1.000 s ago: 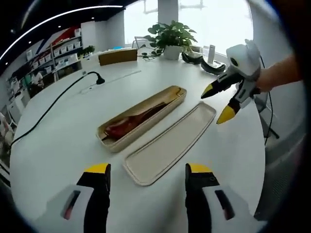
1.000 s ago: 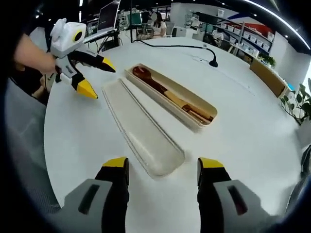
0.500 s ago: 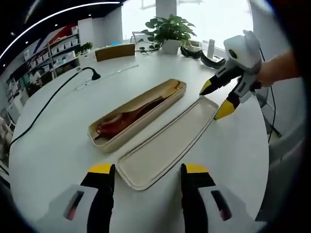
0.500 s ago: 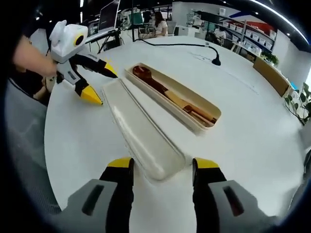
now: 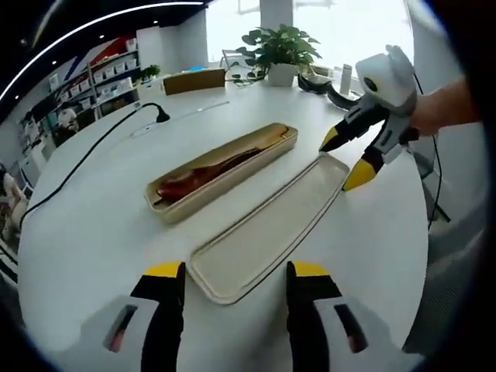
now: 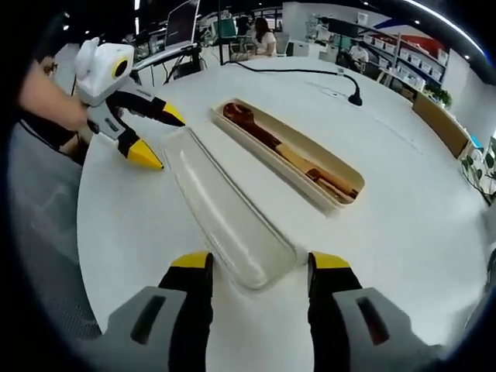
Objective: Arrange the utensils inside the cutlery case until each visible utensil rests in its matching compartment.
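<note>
Closer than a second ago: both sets of tongs have drawn in on the ends of the loose lid, each straddling one end.

Left tongs (image 5: 232, 273): yellow-tipped jaws apart, empty, one jaw either side of the lid's (image 5: 267, 228) near rounded end; contact cannot be told. Seen from the right gripper view at the lid's far end (image 6: 155, 138).

Right tongs (image 6: 251, 262): jaws apart, empty, flanking the opposite end of the lid (image 6: 225, 213). In the left gripper view its yellow tips (image 5: 344, 160) sit at the lid's far corner.

Lid: long, shallow, beige, smooth matte tray with rounded corners, hollow side up, flat on the desk (image 5: 93, 225).

Cutlery case (image 5: 223, 170): matching beige trough, parallel to the lid and just beside it, long axis running away from the left tongs.

Utensils (image 6: 285, 150): dark reddish wooden spoon and lighter wooden pieces, lengthwise inside the case, spoon bowl toward the left tongs' end.

Desk: white, glossy, round-edged.
</note>
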`<action>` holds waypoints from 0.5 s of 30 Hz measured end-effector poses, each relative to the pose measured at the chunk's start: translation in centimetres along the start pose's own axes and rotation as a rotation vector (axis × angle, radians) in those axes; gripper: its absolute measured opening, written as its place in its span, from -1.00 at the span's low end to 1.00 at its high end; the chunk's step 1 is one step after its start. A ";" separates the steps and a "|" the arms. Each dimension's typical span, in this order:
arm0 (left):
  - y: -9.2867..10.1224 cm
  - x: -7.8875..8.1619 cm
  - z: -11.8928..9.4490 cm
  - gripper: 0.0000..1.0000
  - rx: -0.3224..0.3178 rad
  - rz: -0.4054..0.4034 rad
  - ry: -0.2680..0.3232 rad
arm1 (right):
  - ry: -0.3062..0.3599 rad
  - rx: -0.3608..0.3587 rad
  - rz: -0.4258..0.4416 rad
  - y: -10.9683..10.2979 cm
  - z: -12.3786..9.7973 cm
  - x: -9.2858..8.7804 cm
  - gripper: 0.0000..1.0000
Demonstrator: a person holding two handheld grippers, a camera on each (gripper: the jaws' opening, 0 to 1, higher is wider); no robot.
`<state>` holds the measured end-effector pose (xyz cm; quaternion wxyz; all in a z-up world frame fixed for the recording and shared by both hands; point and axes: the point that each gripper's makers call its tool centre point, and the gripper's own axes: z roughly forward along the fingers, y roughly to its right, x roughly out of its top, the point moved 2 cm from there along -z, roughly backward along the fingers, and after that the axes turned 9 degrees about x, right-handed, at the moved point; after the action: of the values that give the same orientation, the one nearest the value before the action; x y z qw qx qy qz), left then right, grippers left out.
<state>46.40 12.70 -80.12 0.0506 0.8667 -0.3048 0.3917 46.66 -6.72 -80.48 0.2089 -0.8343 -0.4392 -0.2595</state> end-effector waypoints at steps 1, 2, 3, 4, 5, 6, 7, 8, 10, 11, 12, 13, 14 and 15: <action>0.0 -0.2 -0.3 0.07 0.004 -0.001 -0.001 | -0.003 0.002 -0.003 -0.4 0.0 -0.1 -0.05; 0.1 -0.4 -0.5 0.07 0.005 -0.015 0.000 | -0.005 0.004 -0.003 -0.7 0.0 -0.1 -0.05; 0.1 -0.6 -0.7 0.05 0.007 -0.028 0.000 | -0.007 0.007 -0.004 -0.9 -0.1 -0.2 -0.05; 0.1 -0.9 -1.0 0.03 0.012 -0.037 -0.001 | -0.009 0.010 -0.005 -1.3 -0.1 -0.3 -0.05; 0.2 -1.1 -1.2 0.01 0.016 -0.042 -0.002 | -0.010 0.010 -0.006 -1.6 -0.1 -0.3 -0.05; 0.3 -1.4 -1.5 0.01 0.019 -0.041 -0.003 | -0.013 0.012 -0.002 -1.9 -0.1 -0.4 -0.04; 0.4 -1.6 -1.7 0.01 0.028 -0.036 -0.007 | -0.012 0.012 0.004 -2.2 0.0 -0.4 -0.04; 0.6 -1.9 -2.0 0.01 0.034 -0.041 -0.010 | -0.012 0.012 0.005 -2.6 0.0 -0.4 -0.03; 0.8 -2.3 -2.2 0.01 0.032 -0.057 -0.007 | -0.021 -0.003 0.003 -3.0 0.1 -0.6 -0.02; 0.9 -2.6 -2.2 0.01 0.029 -0.059 -0.017 | -0.018 -0.007 0.004 -3.2 0.1 -0.6 0.00; 1.0 -3.1 -2.2 0.01 0.021 -0.047 -0.044 | -0.016 -0.009 0.013 -3.4 0.1 -0.7 0.01; 0.8 -3.0 -2.1 0.02 0.026 -0.062 -0.019 | -0.017 -0.012 0.017 -3.6 0.2 -0.7 0.01; 0.9 -3.1 -2.2 0.03 0.028 -0.069 -0.025 | -0.017 -0.015 0.018 -3.9 0.2 -0.8 0.01; 1.0 -3.2 -2.3 0.05 0.029 -0.079 -0.031 | -0.016 -0.017 0.021 -4.1 0.3 -0.7 0.02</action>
<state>42.75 14.22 -80.92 0.0488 0.8846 -0.2653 0.3804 42.95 -4.88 -80.66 0.2009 -0.8427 -0.4300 -0.2541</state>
